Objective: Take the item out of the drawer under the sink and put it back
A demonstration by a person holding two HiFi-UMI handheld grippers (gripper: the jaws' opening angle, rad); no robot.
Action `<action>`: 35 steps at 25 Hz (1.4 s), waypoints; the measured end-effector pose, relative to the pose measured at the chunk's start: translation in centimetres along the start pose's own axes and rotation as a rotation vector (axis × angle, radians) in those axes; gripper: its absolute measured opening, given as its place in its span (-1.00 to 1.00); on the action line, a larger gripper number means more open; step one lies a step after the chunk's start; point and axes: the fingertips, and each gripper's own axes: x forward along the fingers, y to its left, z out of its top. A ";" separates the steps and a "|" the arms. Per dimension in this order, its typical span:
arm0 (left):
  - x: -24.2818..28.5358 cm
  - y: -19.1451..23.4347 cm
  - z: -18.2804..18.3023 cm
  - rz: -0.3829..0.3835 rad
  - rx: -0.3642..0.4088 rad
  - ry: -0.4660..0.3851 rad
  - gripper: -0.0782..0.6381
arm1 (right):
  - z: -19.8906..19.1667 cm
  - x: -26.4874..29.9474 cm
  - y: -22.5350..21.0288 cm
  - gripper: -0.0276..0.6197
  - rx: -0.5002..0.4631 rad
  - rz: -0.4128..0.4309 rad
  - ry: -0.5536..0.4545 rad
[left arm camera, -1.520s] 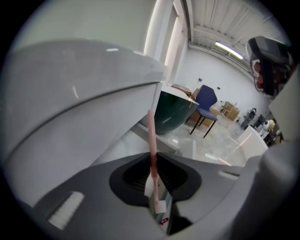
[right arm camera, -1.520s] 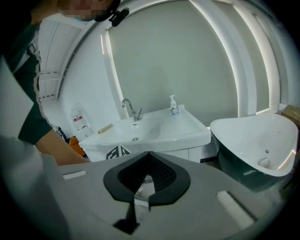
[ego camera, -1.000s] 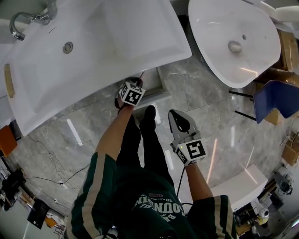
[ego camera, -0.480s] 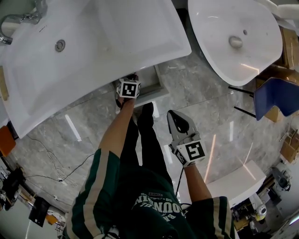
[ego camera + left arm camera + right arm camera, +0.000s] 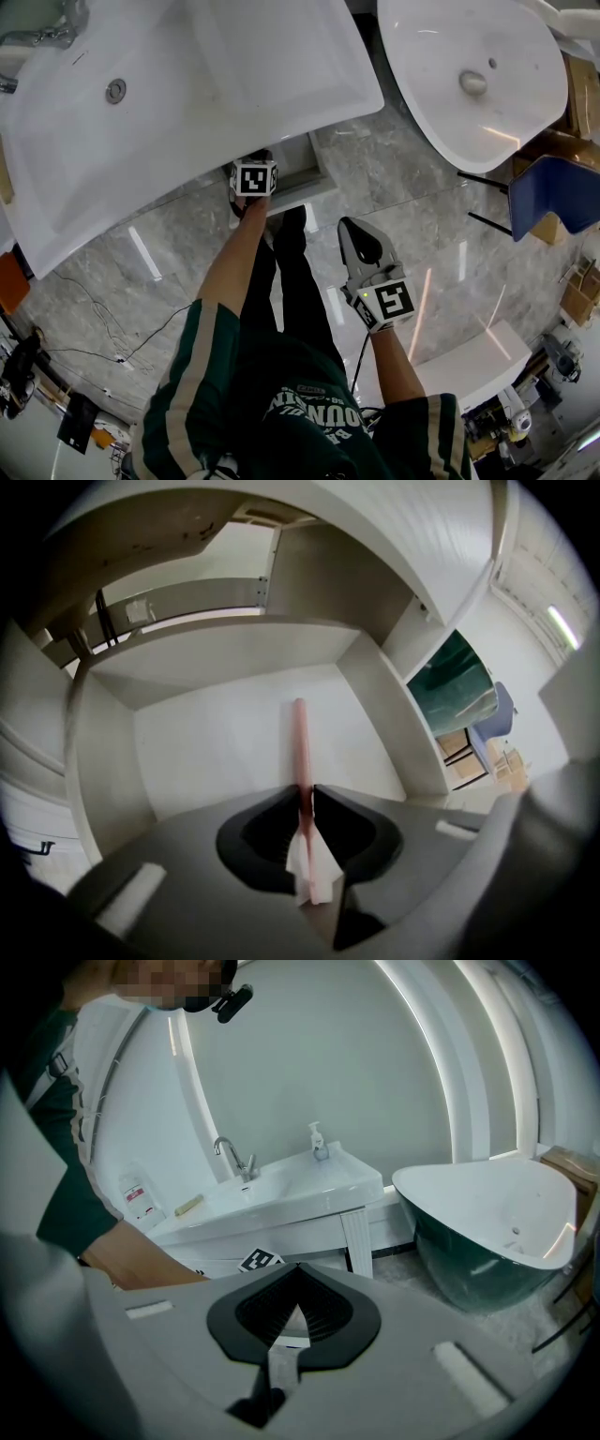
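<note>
I watch the head view stare almost straight down from above the sink [image 5: 187, 84] and floor [image 5: 375, 178], while the left gripper view sits close inside the drawer [image 5: 225, 733], facing its back wall, and the right gripper view looks from farther back at that same sink's front.

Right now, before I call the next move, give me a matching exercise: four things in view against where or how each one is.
Things:
1. left gripper
2. right gripper
3. pink stick
4. blue chair

States:
a. shut and empty, over the floor
b. beside the oval basin
c. clamped between jaws
d. pointing into the drawer under the sink

Pairs: 1-d, 2-a, 3-c, 4-b
</note>
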 end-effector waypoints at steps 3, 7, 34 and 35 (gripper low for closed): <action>0.0 -0.6 0.0 -0.036 0.000 0.008 -0.52 | 0.1 0.0 -0.1 -0.91 0.002 -0.002 -0.003; -0.3 -0.9 0.2 -0.058 -0.011 0.008 -0.42 | 0.5 -0.1 0.1 -0.91 0.001 0.002 -0.010; -32.5 -0.7 3.7 -0.201 0.111 -0.396 -0.51 | 12.6 -2.5 12.6 -0.91 -0.142 0.130 -0.140; -34.4 -0.3 4.3 -0.196 0.108 -0.431 -0.54 | 13.2 -2.5 13.4 -0.91 -0.150 0.138 -0.148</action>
